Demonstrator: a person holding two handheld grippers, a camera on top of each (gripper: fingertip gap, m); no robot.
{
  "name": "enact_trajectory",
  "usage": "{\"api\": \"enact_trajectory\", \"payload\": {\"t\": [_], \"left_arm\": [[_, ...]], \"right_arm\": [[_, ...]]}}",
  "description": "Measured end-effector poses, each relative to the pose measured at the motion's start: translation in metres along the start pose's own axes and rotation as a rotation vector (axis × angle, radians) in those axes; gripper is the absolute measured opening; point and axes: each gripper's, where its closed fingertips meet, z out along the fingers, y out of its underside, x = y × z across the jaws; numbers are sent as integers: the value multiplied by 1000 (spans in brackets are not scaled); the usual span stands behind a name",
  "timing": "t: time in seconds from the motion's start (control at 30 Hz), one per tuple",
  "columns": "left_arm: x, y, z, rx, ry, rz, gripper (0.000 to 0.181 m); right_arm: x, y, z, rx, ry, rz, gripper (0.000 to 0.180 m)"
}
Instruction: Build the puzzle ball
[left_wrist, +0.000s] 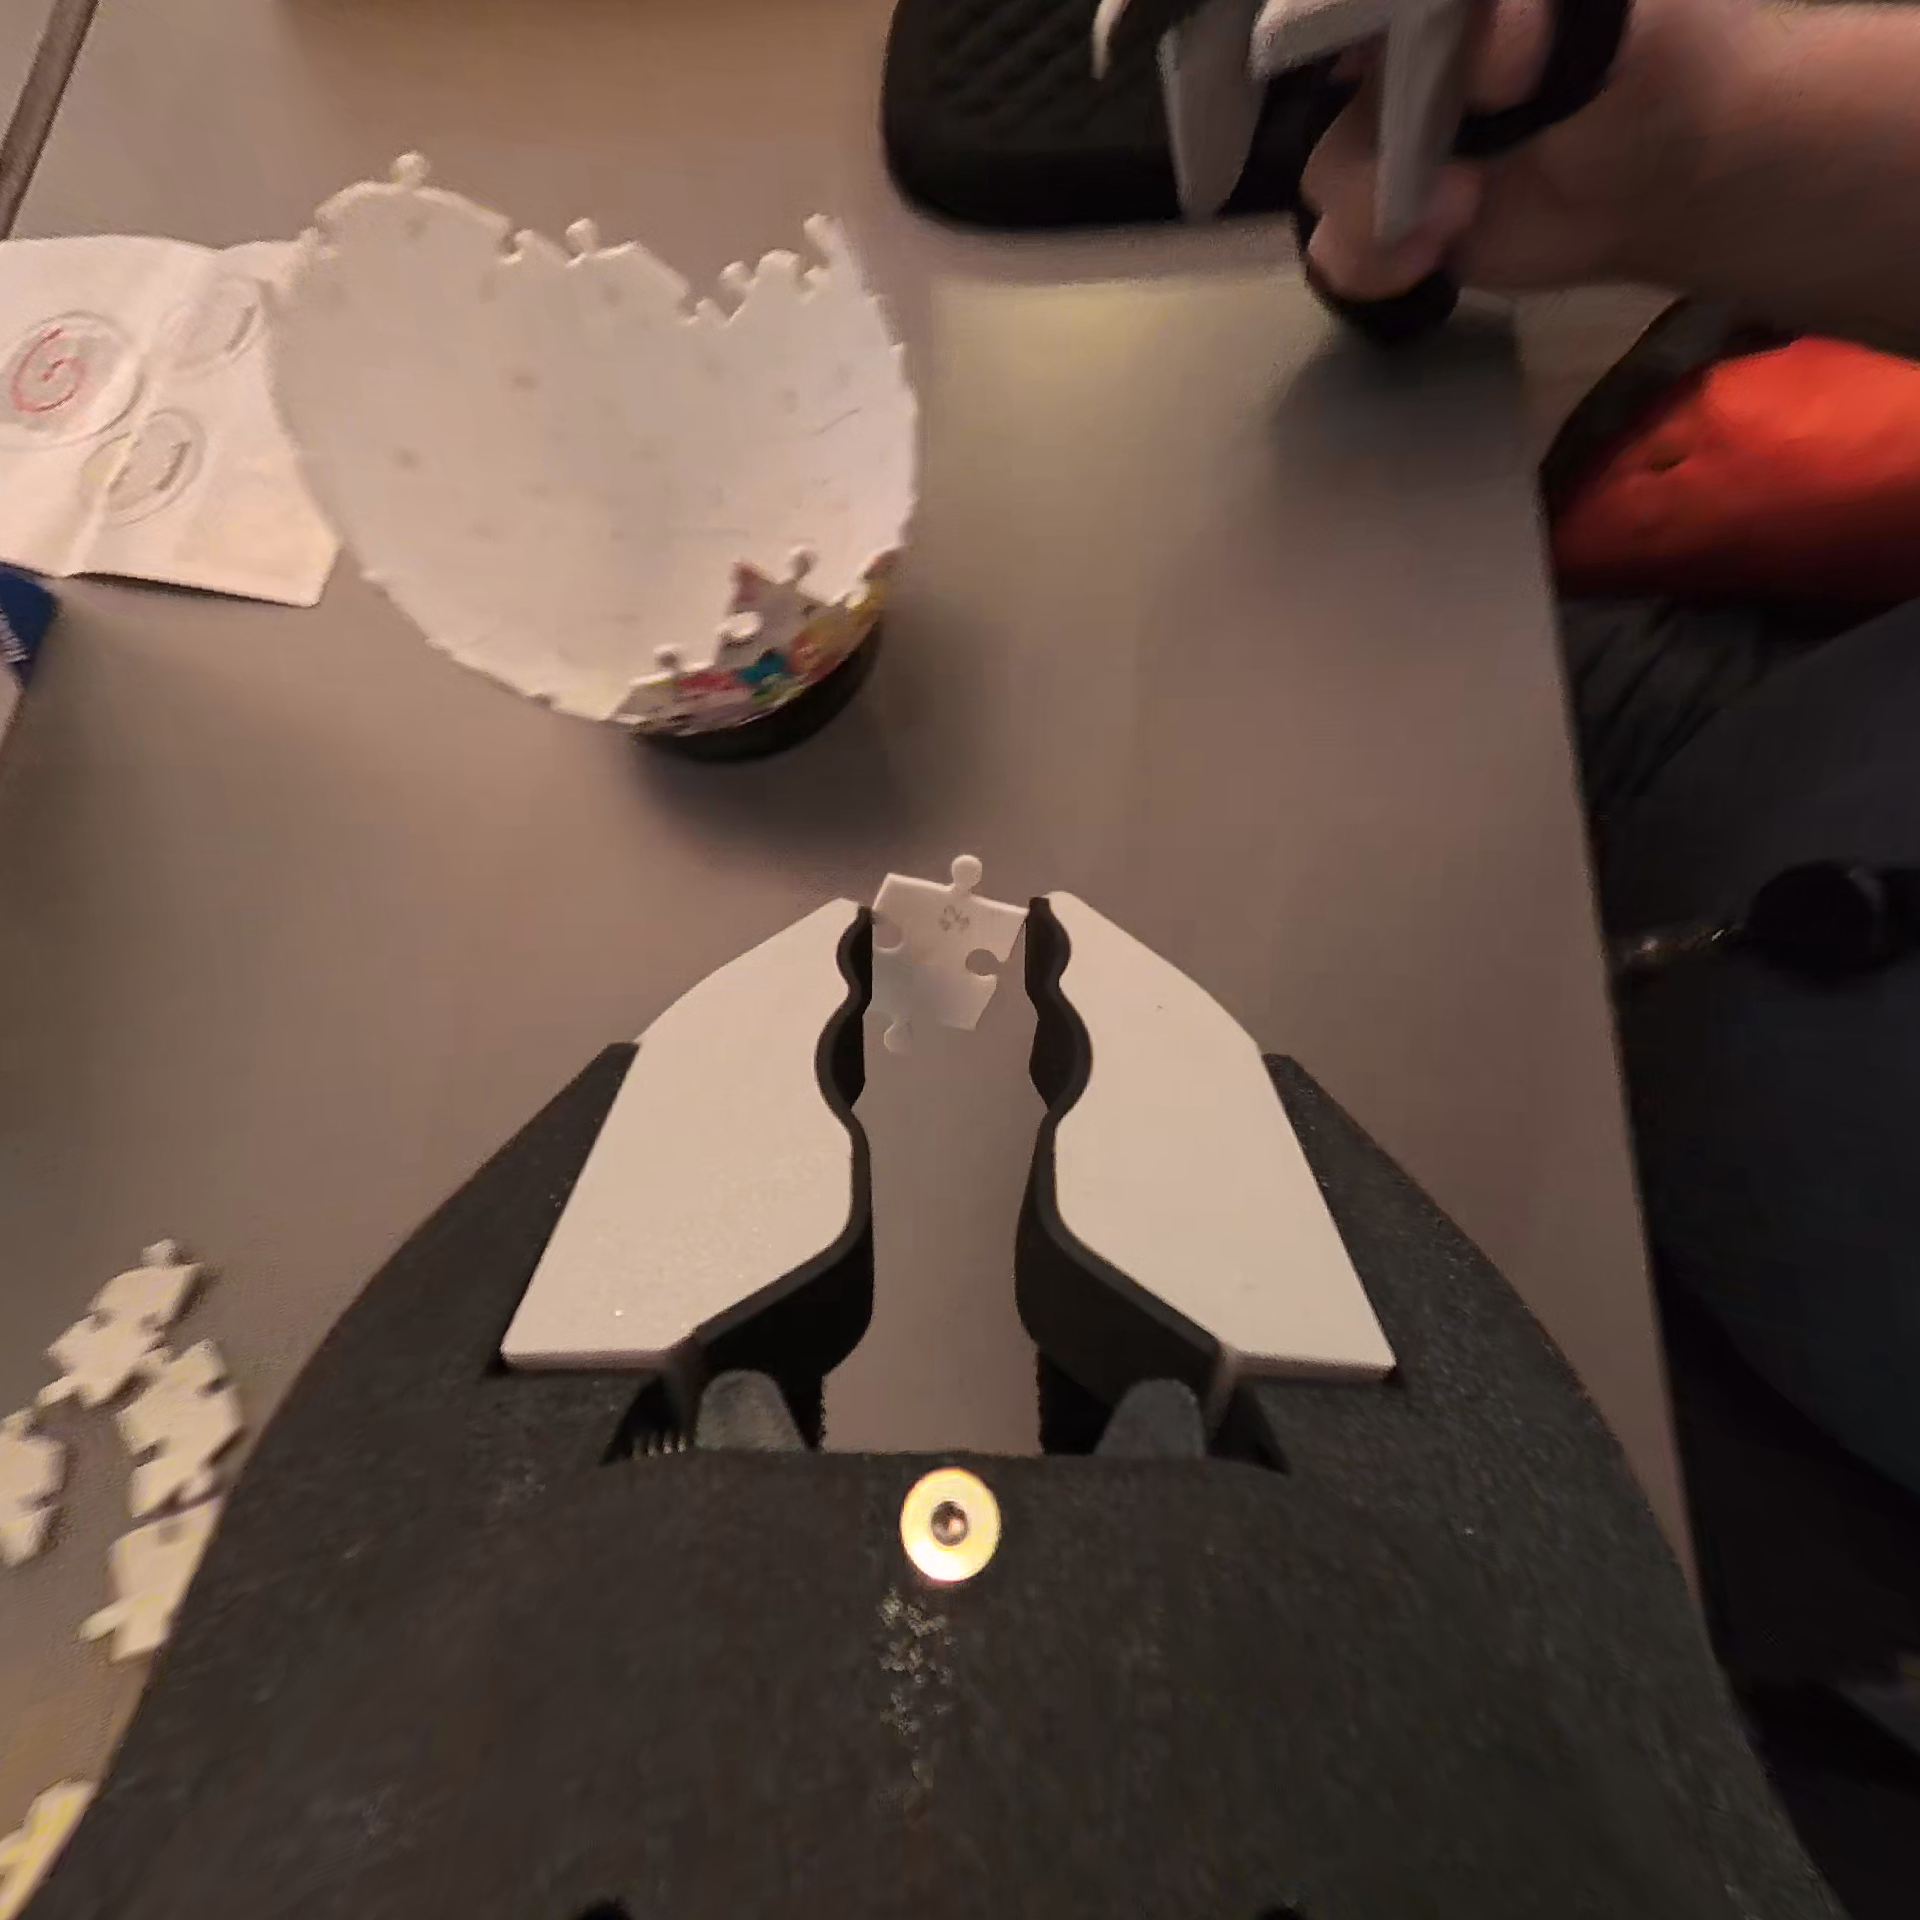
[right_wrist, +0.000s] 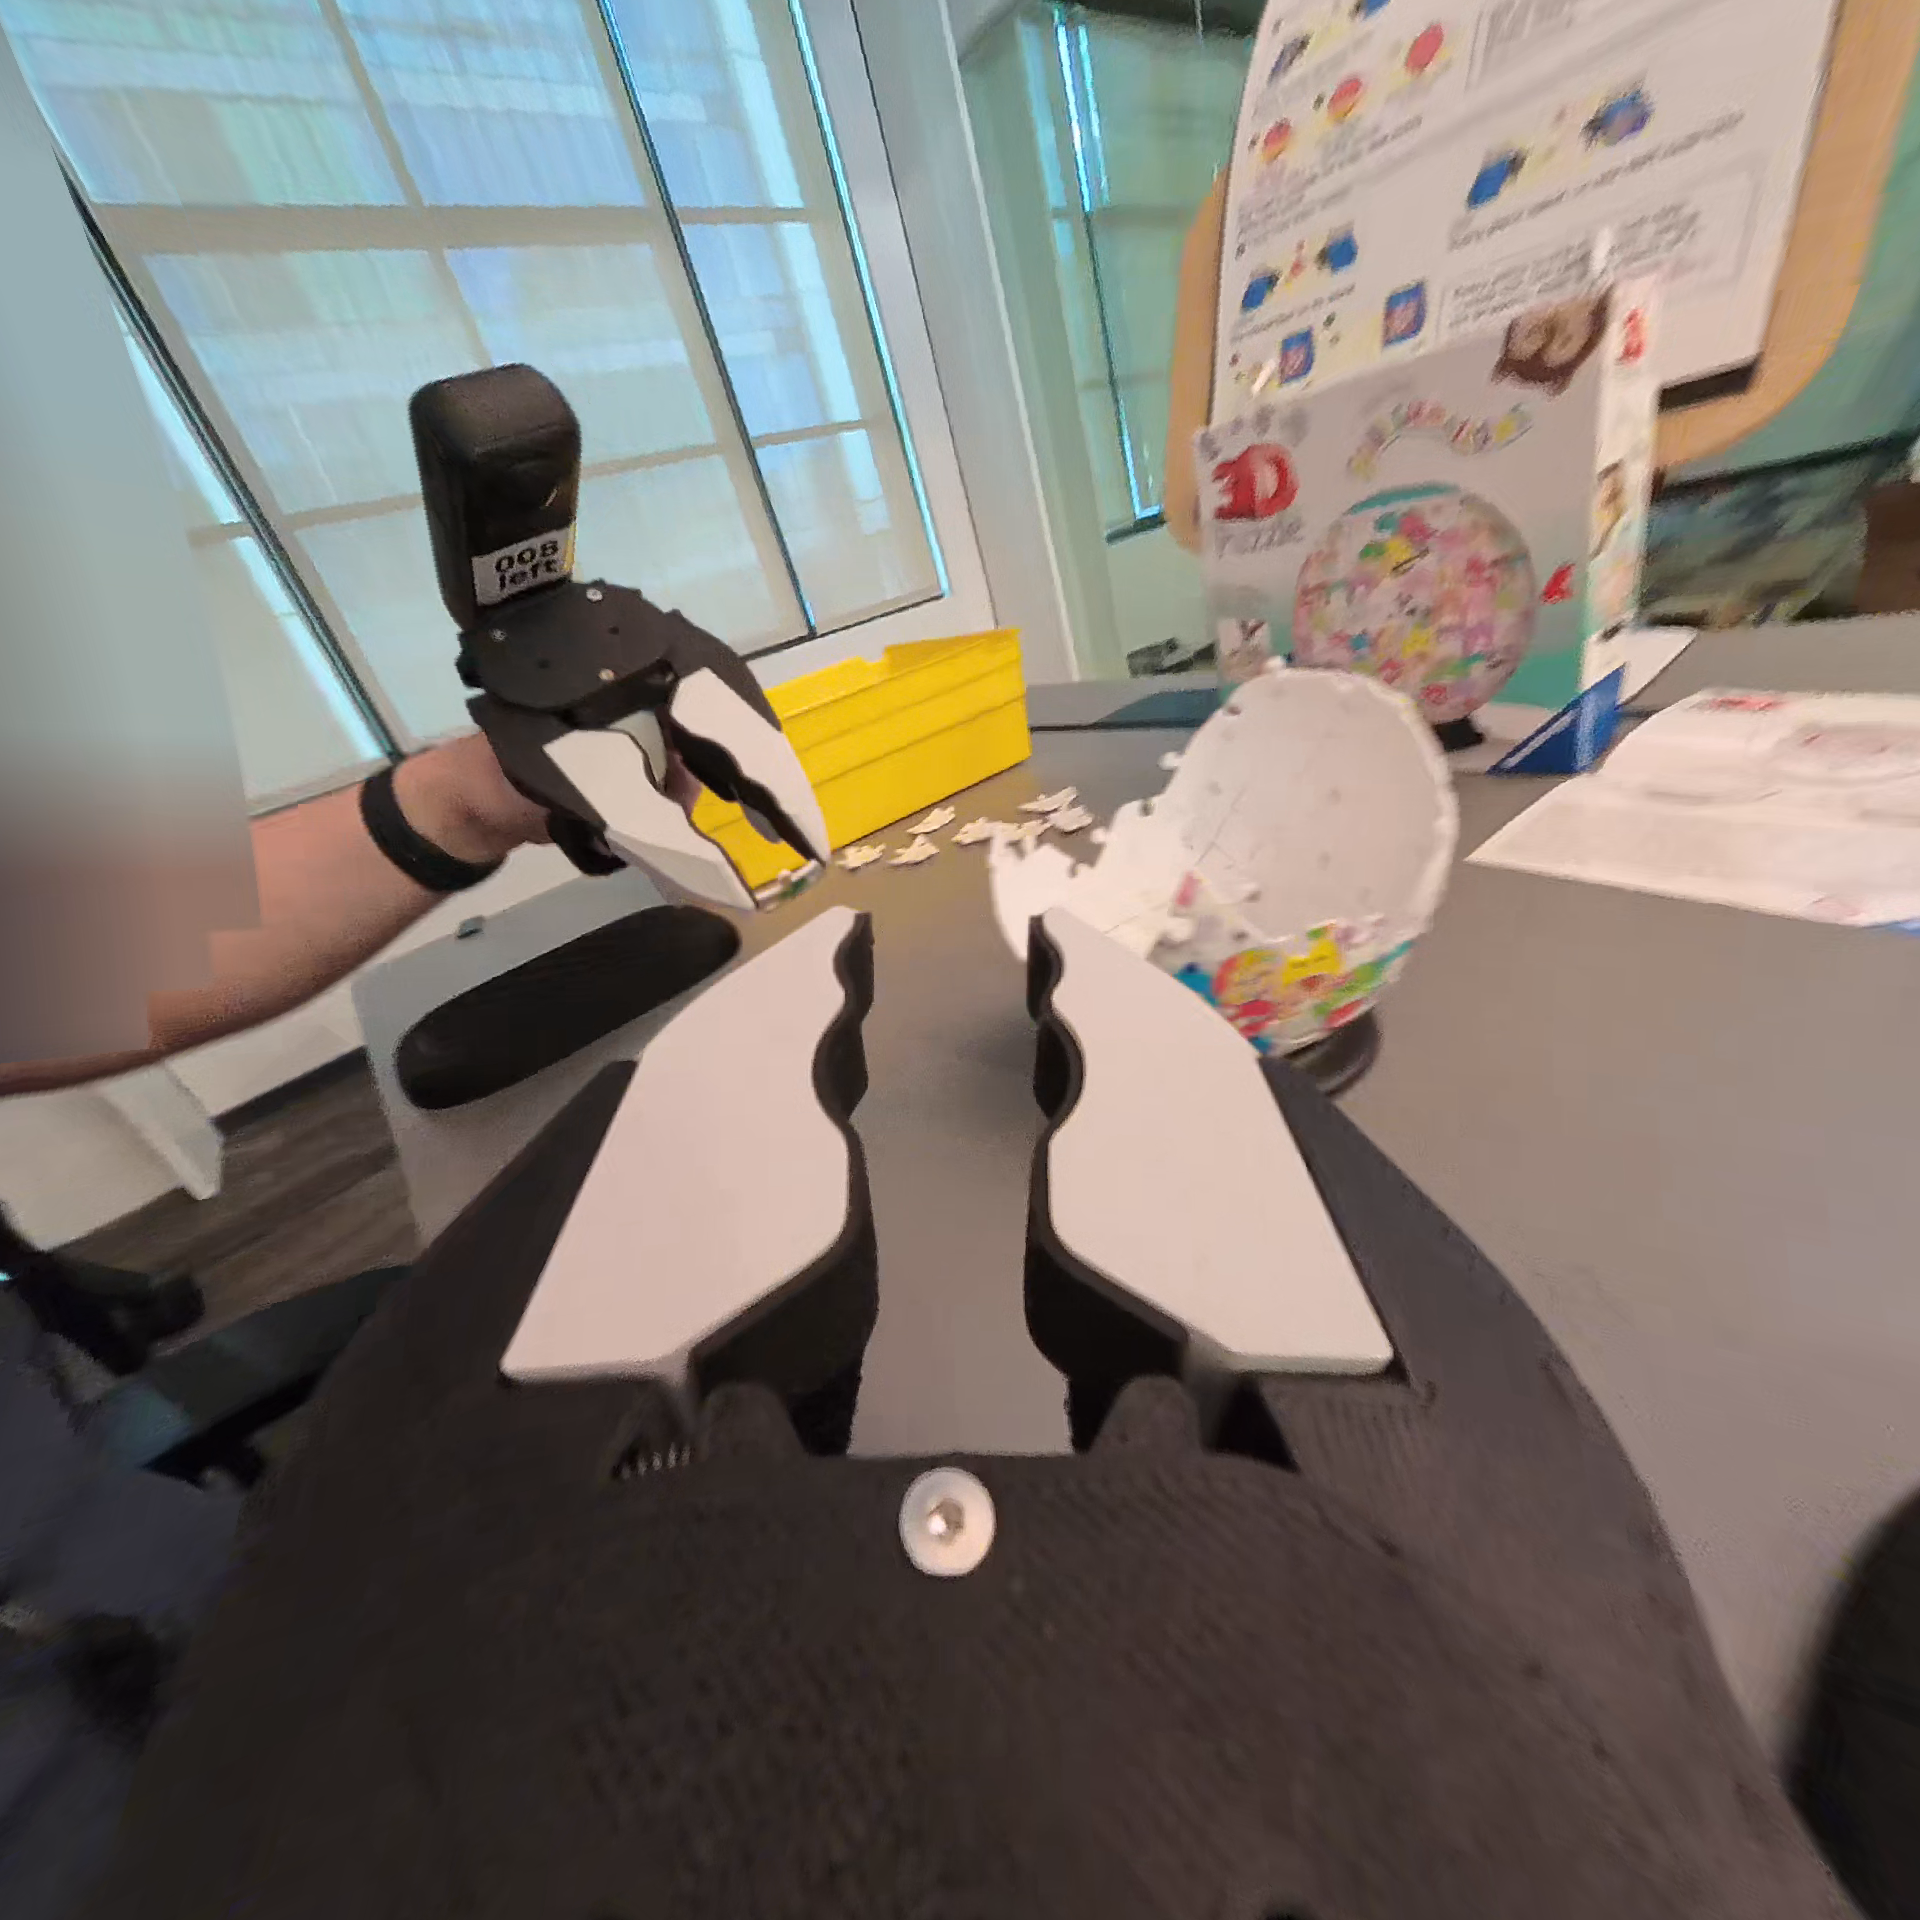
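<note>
Puzzle ball (left_wrist: 592, 468), half built and open like a white bowl, sits tilted on a dark stand on the grey table (left_wrist: 1195, 644). Left claw (left_wrist: 948, 914) pinches a single white puzzle piece (left_wrist: 940, 951) at its fingertips, near the ball's stand. Right claw (right_wrist: 948, 930) is spread and empty, just beside the ball. Loose pieces (right_wrist: 987, 826) lie behind the ball, before a yellow tray (right_wrist: 904, 717).

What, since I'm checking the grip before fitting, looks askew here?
The puzzle piece sits tilted in the left gripper, pinched only by its upper corners at the very fingertips; the hold looks marginal.
</note>
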Motion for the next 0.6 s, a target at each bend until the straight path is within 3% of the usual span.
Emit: {"api": "enact_trajectory", "payload": {"t": [0.37, 0.6], "left_arm": [[45, -20, 17, 145, -4, -38, 28], [41, -19, 16, 117, -185, 71, 28]], "right_arm": [[-54, 45, 27, -345, -28, 135, 25], [-59, 50, 34, -436, -45, 189, 22]]}}
